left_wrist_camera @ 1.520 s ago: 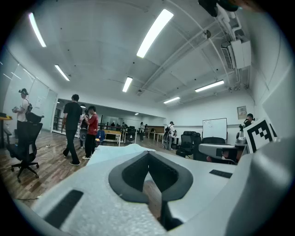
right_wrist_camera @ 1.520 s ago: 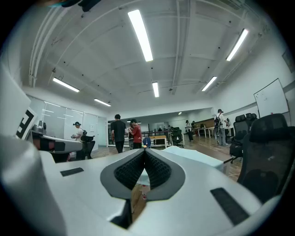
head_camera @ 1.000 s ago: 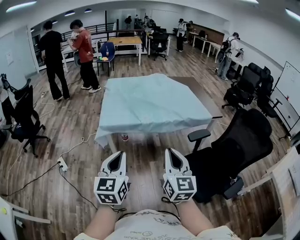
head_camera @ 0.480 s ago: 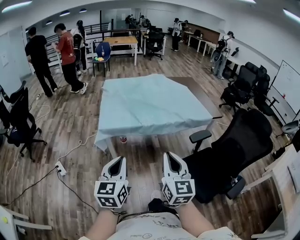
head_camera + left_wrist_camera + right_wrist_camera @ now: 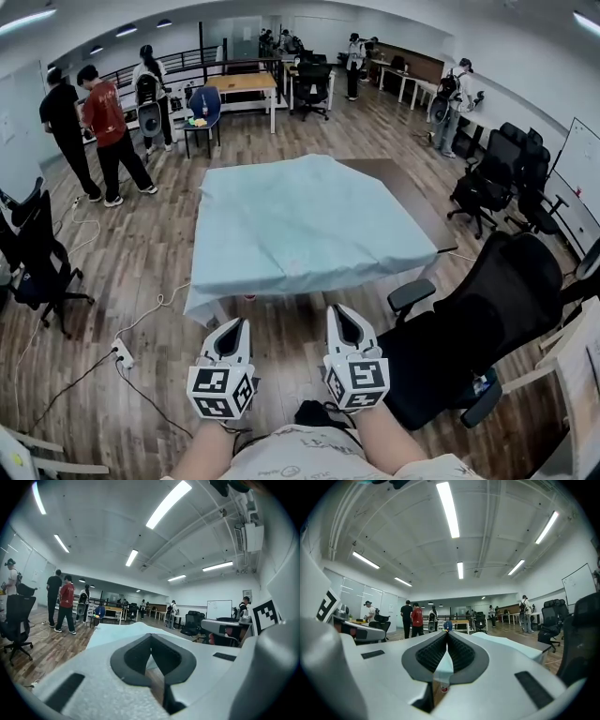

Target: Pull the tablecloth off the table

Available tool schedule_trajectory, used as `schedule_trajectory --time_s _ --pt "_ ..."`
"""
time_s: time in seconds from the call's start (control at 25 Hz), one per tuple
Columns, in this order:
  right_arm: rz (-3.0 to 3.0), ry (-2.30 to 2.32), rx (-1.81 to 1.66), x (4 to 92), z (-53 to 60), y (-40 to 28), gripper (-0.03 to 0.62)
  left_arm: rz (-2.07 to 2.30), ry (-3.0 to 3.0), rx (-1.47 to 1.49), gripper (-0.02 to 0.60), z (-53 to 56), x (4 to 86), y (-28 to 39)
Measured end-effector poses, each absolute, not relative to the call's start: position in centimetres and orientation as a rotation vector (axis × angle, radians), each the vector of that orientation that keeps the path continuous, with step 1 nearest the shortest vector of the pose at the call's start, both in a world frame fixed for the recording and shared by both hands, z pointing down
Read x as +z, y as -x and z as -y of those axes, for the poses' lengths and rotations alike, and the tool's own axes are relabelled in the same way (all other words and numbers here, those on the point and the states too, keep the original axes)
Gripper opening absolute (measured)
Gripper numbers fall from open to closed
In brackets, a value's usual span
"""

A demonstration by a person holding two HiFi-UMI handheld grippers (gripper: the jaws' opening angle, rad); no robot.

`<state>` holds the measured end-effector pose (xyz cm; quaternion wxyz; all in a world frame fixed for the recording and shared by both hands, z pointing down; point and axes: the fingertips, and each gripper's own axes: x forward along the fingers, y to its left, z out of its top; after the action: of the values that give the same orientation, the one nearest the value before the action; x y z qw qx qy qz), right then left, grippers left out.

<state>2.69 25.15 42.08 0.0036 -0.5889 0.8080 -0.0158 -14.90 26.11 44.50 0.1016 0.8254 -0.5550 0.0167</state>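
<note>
Head view, looking steeply down into a large office with a wood floor. A pale blue-green tablecloth [image 5: 300, 225] covers a square table [image 5: 417, 202] in the middle of the frame. The dark tabletop shows bare along the right side, and the cloth's near hem hangs over the edge closest to the camera. At the bottom centre, the left gripper [image 5: 234, 326] and right gripper [image 5: 339, 314] are held side by side. Both point at that hem but are apart from it. Each gripper's own view shows its jaws pressed together with nothing pinched, and the cloth lies beyond the tips. The step in hand looks like the approach. To do it well, both pairs of jaws would need to spread before reaching the hem. Each should then bite a good fold of fabric at points set well apart along the near edge. An even, low pull straight back should stop the cloth bunching or snagging on a corner. A black office chair [image 5: 487, 319] stands close at lower right, limiting room to step back that way. Several people stand at upper left, well clear.
</note>
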Motion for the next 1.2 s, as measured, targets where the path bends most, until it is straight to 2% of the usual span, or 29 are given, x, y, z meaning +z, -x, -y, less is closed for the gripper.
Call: schedule_trajectory --time_s 0.8,1.2 --pt "-2.605 1.814 -0.091 42.6 -2.0 -8.1 0.018 1.695 -2.357 0.082 0.014 -3.0 44.8 9.7" --pt "-2.660 1.763 -0.141 43.6 3.1 -8.9 0.018 1.737 -2.264 0.091 0.014 1.1 46.6 9.7"
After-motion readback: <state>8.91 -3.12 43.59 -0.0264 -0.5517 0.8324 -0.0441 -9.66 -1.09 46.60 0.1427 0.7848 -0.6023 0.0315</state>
